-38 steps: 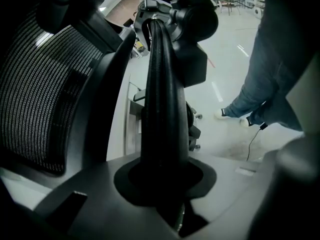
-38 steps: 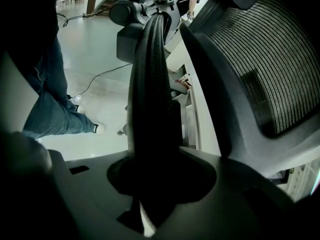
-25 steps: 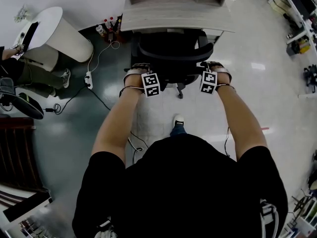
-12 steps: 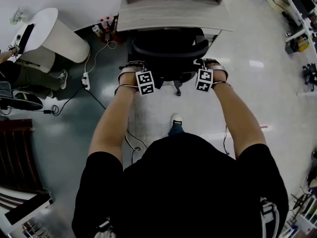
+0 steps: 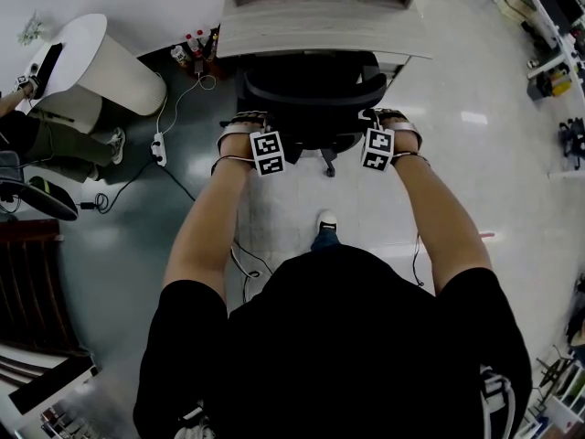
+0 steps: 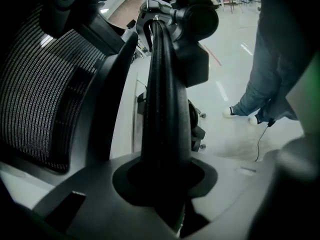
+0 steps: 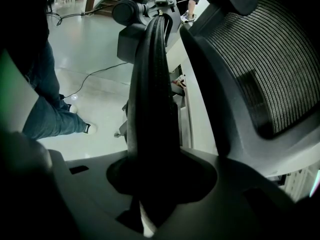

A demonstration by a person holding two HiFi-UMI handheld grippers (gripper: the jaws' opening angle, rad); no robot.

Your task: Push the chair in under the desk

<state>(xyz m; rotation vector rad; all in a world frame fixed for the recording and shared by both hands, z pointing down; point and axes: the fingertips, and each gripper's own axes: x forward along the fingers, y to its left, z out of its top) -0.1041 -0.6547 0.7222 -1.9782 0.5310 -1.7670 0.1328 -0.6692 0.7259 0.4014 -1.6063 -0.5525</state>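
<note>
A black mesh office chair (image 5: 311, 94) stands with its seat partly under the grey wooden desk (image 5: 320, 26), backrest toward me. My left gripper (image 5: 251, 120) sits on the chair's left armrest (image 6: 162, 109), which runs up between its jaws and fills the gap. Those jaws have just been opening a little, with the armrest still between them. My right gripper (image 5: 385, 117) is shut on the right armrest (image 7: 152, 99) in the same way. The mesh backrest (image 6: 40, 99) lies between the two armrests, and in the right gripper view the mesh backrest (image 7: 265, 59) is at the right.
A white rounded stand (image 5: 101, 62) and a seated person (image 5: 55, 140) are at the left. A power strip (image 5: 163, 149) with cables lies on the floor left of the chair, bottles (image 5: 192, 53) by the desk leg. My foot (image 5: 326, 222) is behind the chair.
Chair and both grippers have moved a little toward the desk, so more of the seat is under it. In the last half second almost nothing shifted.
</note>
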